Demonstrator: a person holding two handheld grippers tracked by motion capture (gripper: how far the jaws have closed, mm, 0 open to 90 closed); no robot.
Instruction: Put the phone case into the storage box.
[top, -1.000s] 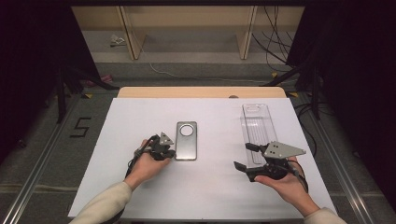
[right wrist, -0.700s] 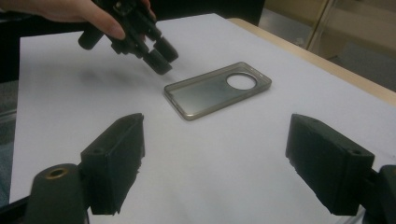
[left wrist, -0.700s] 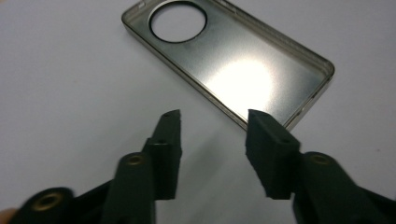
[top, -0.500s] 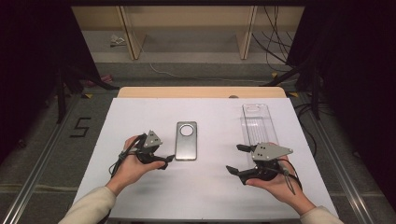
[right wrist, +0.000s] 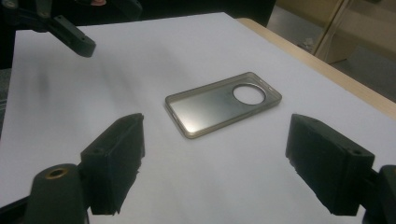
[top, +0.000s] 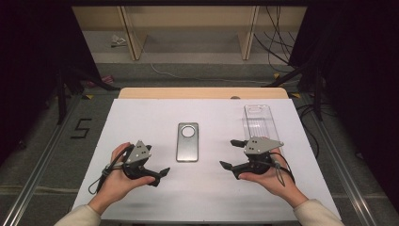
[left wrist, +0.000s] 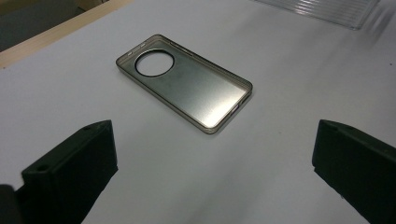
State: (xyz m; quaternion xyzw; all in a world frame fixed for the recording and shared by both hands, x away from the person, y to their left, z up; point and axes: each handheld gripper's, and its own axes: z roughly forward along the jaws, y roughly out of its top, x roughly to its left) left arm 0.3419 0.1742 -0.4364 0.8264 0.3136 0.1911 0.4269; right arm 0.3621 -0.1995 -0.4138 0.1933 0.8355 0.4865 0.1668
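Observation:
A grey translucent phone case (top: 187, 141) with a round camera hole lies flat, open side up, in the middle of the white table sheet (top: 207, 197). To its left, a hand holds my left gripper (top: 157, 159) clear of the case. Its jaws have just been opening and now stand wide with nothing between them. The left gripper view has the case (left wrist: 187, 88) ahead of the spread left gripper (left wrist: 212, 140). On the case's right side, my right gripper (top: 226, 153) is open and empty. It faces the case (right wrist: 219, 105) in the right gripper view, jaws wide on the right gripper (right wrist: 215, 154).
A clear plastic box (top: 258, 121) lies on the sheet just beyond the right gripper. The table's wooden far edge (top: 202, 92) shows past the sheet. One jaw of the left gripper (right wrist: 74, 39) shows at the top left of the right gripper view.
The left gripper has drawn back from the case's left edge, to the left and toward the person, and opened. The right gripper has shifted a little to the left.

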